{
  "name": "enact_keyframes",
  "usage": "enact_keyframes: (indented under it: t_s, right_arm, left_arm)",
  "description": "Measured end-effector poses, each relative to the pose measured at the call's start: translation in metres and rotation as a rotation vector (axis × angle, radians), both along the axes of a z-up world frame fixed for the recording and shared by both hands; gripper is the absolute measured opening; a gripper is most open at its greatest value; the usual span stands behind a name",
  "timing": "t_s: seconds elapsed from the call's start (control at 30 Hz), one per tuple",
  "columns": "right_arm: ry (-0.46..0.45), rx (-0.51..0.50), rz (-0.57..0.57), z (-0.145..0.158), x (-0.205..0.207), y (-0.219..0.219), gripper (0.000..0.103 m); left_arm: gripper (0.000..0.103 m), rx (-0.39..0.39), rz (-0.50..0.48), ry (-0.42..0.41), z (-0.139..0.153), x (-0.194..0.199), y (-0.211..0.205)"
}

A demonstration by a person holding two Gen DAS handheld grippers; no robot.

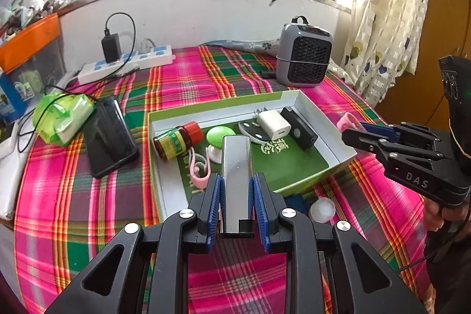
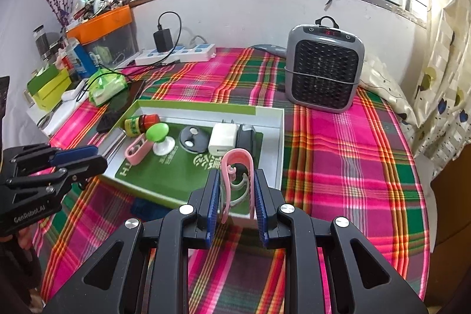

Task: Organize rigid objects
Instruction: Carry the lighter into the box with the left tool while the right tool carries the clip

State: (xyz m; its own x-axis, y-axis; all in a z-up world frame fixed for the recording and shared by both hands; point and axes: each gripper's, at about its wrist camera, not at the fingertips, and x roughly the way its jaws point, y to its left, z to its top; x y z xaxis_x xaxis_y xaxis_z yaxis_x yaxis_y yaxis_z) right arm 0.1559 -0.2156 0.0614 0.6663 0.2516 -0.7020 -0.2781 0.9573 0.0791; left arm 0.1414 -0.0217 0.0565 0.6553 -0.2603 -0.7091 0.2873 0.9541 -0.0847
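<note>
Phone (image 1: 110, 137) is lying near the bench's left edge, beside a green packet (image 1: 63, 116), both outside the box (image 1: 338, 149) and well apart from the sorting. Left gripper (image 1: 236, 190) is hovering over the box's near-left corner, jaws clenched on a silver metal bar (image 1: 236, 167), held lengthwise so it is probably going to slot into the free strip beside the red-capped bottle (image 1: 176, 141). Inside the box, left to right, are sitting the bottle on its side, a pink clip (image 1: 200, 167), a green-topped mushroom stand (image 1: 219, 137), a black round disc (image 2: 192, 139), a white charger (image 1: 273, 125) and a black fob (image 1: 298, 131) — packed toward the far wall, likely leaving the near green floor open for new pieces. Right gripper (image 2: 237, 193) is waiting at the box's near-right corner, jaws grasping a second pink hook (image 2: 238, 167) upright, loop pointing forward, apparently next to drop in. White cap (image 1: 322, 209) is resting on the cloth just outside the box's near wall, not yet collected. Grey heater (image 2: 323, 69) is standing at the bench's far right, not part of the sort.
</note>
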Motion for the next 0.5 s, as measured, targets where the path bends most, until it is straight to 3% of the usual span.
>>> enact_keyframes:
  t_s: [0.5]
  right_arm:
    - [0.035, -0.005, -0.041, -0.013, 0.037, -0.004, 0.024]
  left_arm:
    - [0.022, -0.034, 0.006, 0.047, -0.018, 0.029, -0.009]
